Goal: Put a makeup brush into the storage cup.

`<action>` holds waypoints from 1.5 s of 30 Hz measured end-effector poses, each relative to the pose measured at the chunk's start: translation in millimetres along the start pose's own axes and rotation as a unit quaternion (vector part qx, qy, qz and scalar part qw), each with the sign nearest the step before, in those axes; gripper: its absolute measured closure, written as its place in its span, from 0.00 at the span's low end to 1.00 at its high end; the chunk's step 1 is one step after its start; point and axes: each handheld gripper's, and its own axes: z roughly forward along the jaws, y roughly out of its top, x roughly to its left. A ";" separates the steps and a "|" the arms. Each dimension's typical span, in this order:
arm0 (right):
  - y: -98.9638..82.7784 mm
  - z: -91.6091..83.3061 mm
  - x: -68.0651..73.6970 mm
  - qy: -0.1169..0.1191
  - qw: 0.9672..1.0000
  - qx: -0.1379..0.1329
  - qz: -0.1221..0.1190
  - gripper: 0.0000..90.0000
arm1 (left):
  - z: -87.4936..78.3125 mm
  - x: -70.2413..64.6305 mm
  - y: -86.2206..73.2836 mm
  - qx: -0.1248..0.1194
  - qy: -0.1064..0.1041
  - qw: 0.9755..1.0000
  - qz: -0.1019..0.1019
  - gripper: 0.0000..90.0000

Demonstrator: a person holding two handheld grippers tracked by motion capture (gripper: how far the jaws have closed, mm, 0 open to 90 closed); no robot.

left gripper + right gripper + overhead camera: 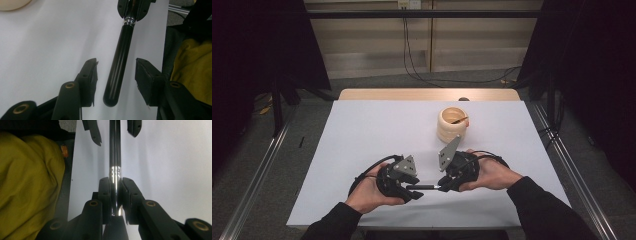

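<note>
A black pen (424, 187) with a silver ring lies level between my two grippers, just above the white table (362, 140). My right gripper (444, 186) is shut on the pen's ringed end (115, 173). In the right gripper view its jaws clamp the barrel (115, 150) from both sides. My left gripper (414, 192) stands open around the pen's rounded free end (117, 72). A gap shows between each pad (93, 72) and the barrel. The right gripper (130, 10) holds the far end in the left gripper view.
A cream ribbed cup (453, 125) with a thin stick inside stands behind the grippers, right of the table's middle. A yellow garment (27, 185) lies at the near edge. Metal rails (257, 175) run along both sides of the table.
</note>
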 end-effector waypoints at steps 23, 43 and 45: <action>1.1 8.5 2.3 0.008 0.999 -0.003 -0.040 0.87 | 7.6 -2.3 1.3 0.034 -0.033 0.999 0.027 0.87; -8.9 4.1 -2.4 0.010 0.999 -0.037 -0.015 0.81 | 8.9 1.7 -2.5 0.005 -0.051 0.999 0.000 0.88; -9.6 3.4 -3.0 0.007 0.999 -0.042 -0.012 0.80 | 8.4 1.7 -3.7 0.005 -0.047 0.999 -0.004 0.88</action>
